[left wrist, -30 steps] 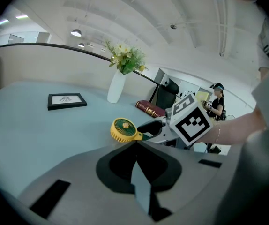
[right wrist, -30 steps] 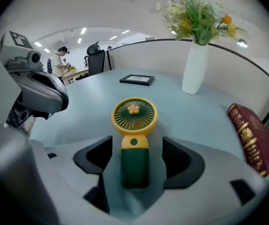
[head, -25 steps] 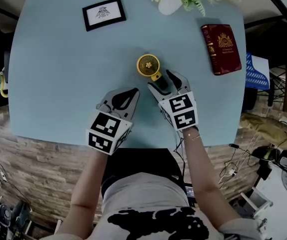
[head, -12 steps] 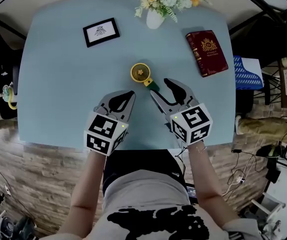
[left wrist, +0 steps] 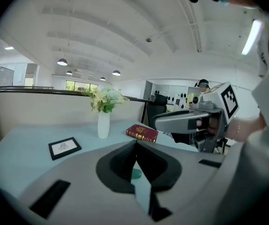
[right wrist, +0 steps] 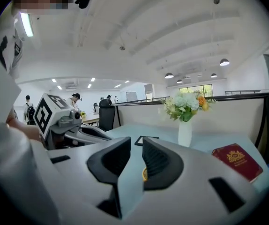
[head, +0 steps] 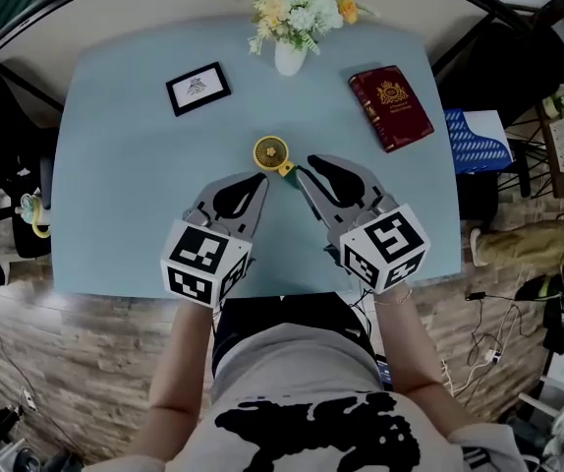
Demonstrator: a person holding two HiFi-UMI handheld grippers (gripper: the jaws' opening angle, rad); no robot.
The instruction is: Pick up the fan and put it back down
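The small yellow fan [head: 271,152] with its green handle lies flat on the light blue table [head: 125,195]. Both grippers hang above the table, just on the near side of the fan, and neither touches it. My left gripper [head: 262,179] is shut, its tips meeting [left wrist: 135,143] with nothing in them. My right gripper [head: 308,166] has just been closing its jaws; a narrow gap [right wrist: 136,142] stays between them and it is empty. Through that gap a sliver of the fan [right wrist: 145,174] shows far below.
At the table's far edge stands a white vase of flowers [head: 289,57]. A framed card [head: 197,88] lies to its left and a dark red book [head: 391,106] to its right. A blue object [head: 477,138] sits off the table's right side.
Both grippers have risen off the table, the right one more. The right jaws, wide around the fan's handle before, have narrowed and come away empty. The fan stays on the table.
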